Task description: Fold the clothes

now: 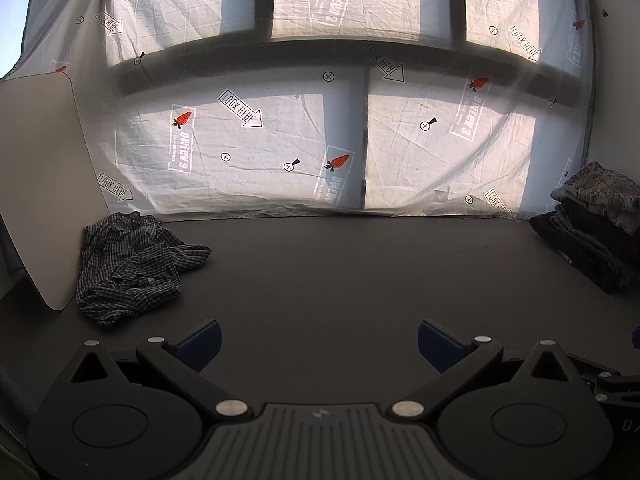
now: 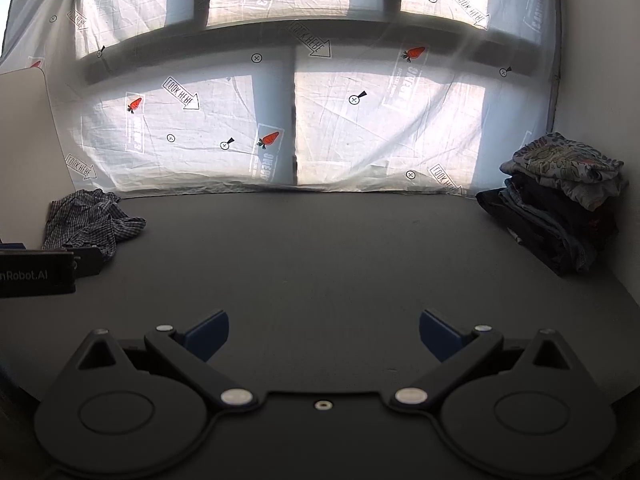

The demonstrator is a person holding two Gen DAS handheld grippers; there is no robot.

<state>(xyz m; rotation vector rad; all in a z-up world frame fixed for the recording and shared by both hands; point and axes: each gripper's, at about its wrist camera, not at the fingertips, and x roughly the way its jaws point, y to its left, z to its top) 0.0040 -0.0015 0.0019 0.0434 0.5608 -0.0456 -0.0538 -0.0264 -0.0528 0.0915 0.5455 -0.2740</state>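
My left gripper (image 1: 318,344) hangs with its jaws spread wide and nothing between them, and my right gripper (image 2: 324,334) is the same. The crumpled checked shirt (image 1: 132,258) lies at the desk's (image 1: 340,272) far-left corner, against a pale board (image 1: 36,176). Folded clothes (image 2: 560,200) are stacked at the far-right corner. The shirt lies forward and left of both grippers, so I judge the left one nearer for the pickup.
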